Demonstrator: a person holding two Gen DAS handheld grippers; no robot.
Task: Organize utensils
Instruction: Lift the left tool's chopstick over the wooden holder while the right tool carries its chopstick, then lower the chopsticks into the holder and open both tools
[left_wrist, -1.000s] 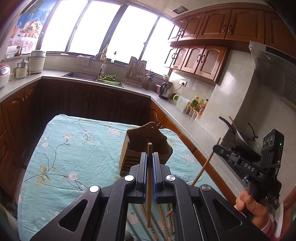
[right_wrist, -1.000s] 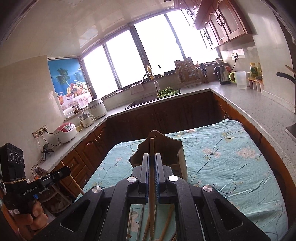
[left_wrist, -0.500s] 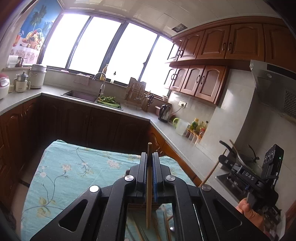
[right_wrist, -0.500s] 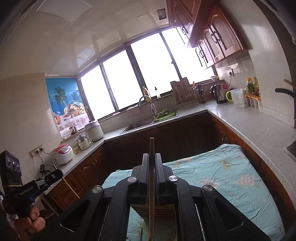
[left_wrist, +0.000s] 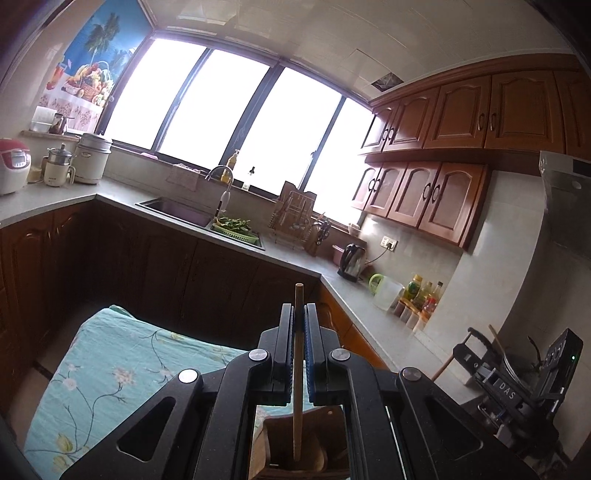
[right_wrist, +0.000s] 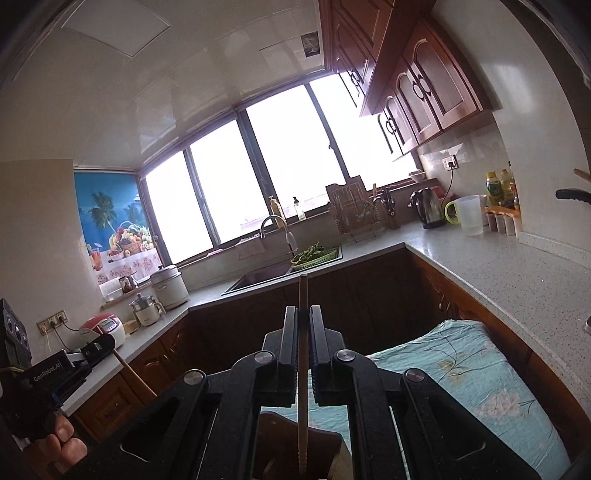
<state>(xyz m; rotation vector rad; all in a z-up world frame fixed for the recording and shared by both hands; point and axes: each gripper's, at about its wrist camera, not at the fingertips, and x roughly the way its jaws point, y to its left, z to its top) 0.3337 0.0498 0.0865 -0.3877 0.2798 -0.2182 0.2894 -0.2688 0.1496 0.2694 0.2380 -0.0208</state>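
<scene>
1. While clamped together on a brown chopstick (left_wrist: 297, 354), left gripper (left_wrist: 297, 314) held upright at 6 o'clock of its own view, stick's lower end dipping into the wooden holder (left_wrist: 291, 448) directly beneath.
2. Likewise pinched shut on a pale chopstick (right_wrist: 303, 354), right gripper (right_wrist: 303, 317) at 6 o'clock of the right wrist view, stick running down to the wooden holder's (right_wrist: 280, 443) mouth; tip contact not discernible.
3. Under the holder, floral tablecloth (left_wrist: 110, 373), spreading toward 8 o'clock on the left view and toward 4 o'clock on the right.
4. Seen across: right gripper at 4 o'clock of the left view, left gripper at 8 o'clock of the right view, each with a stick gripped.
5. Farther off at 12 o'clock, sink (right_wrist: 262, 275) with greens, then bright windows (left_wrist: 240, 122).
6. Kettle (right_wrist: 426, 208) toward 2 o'clock, well apart on the counter.
</scene>
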